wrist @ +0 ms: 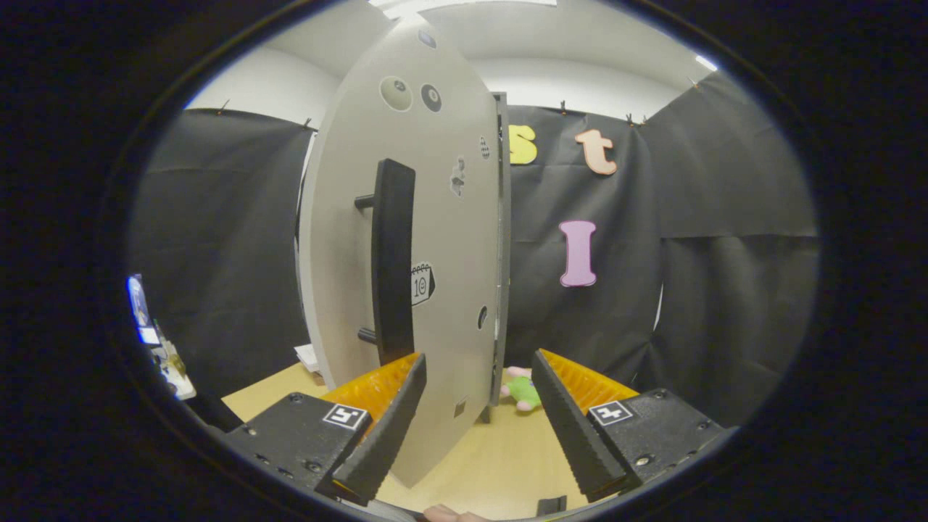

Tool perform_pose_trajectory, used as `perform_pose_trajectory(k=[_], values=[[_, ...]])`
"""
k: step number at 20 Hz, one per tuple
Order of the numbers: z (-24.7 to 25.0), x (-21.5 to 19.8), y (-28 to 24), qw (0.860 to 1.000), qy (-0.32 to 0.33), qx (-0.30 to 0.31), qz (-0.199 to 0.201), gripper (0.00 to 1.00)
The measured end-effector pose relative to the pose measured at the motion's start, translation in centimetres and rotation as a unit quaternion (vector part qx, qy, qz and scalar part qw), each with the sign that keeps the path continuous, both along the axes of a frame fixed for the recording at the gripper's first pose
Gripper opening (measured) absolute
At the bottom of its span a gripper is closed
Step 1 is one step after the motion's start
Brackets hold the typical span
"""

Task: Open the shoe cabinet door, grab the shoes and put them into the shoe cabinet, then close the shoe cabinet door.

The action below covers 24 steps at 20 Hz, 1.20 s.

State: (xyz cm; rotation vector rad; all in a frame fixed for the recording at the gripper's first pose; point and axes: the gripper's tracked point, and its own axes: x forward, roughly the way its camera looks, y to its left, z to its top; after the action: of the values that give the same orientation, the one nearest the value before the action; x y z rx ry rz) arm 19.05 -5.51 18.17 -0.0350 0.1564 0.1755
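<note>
Gripper [478,406] is sitting with its jaws wide apart, nothing pressed between them. The cabinet door [435,239] is standing just ahead, its lower edge dropping into the gap between the fingers, nearer the left one. The left finger [384,428] is overlapping the door's bottom corner; whether it is touching cannot be told. The black bar handle [392,261] is running upright on the door face, its lower end disappearing behind the left fingertip.

Cabinet body is hiding behind the door; only a thin strip of the door's far edge [500,246] is showing, so how far the door is swung is hard to judge. Inside of the cabinet is not readable from here.

A pink and green soft item [522,390] is lying on the wooden floor [500,457] beyond the fingers, just right of the door's edge, partly cut off by the right finger [573,435]; too small to say whether it is a shoe.

Open floor is lying between the fingers and to the right of the door, up to the black cloth wall [696,290]. Something pale is poking in at the very bottom between the fingers, cut off.
</note>
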Motion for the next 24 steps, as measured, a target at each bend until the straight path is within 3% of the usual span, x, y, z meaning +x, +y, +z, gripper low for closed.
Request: perform_pose_trajectory(k=[5,11,14,18,24], values=[[-0.2,0.8,3.2,0.999,0.006,0.029,-0.014,0.96],[-0.2,2.1,10.5,1.000,-0.018,-0.004,-0.024,0.96],[-1.3,0.8,15.0,1.000,-0.021,-0.012,0.004,0.97],[-3.2,-1.8,16.7,0.999,-0.021,-0.024,0.012,0.97],[-4.6,-5.8,15.4,1.000,-0.001,0.016,0.010,0.98]])
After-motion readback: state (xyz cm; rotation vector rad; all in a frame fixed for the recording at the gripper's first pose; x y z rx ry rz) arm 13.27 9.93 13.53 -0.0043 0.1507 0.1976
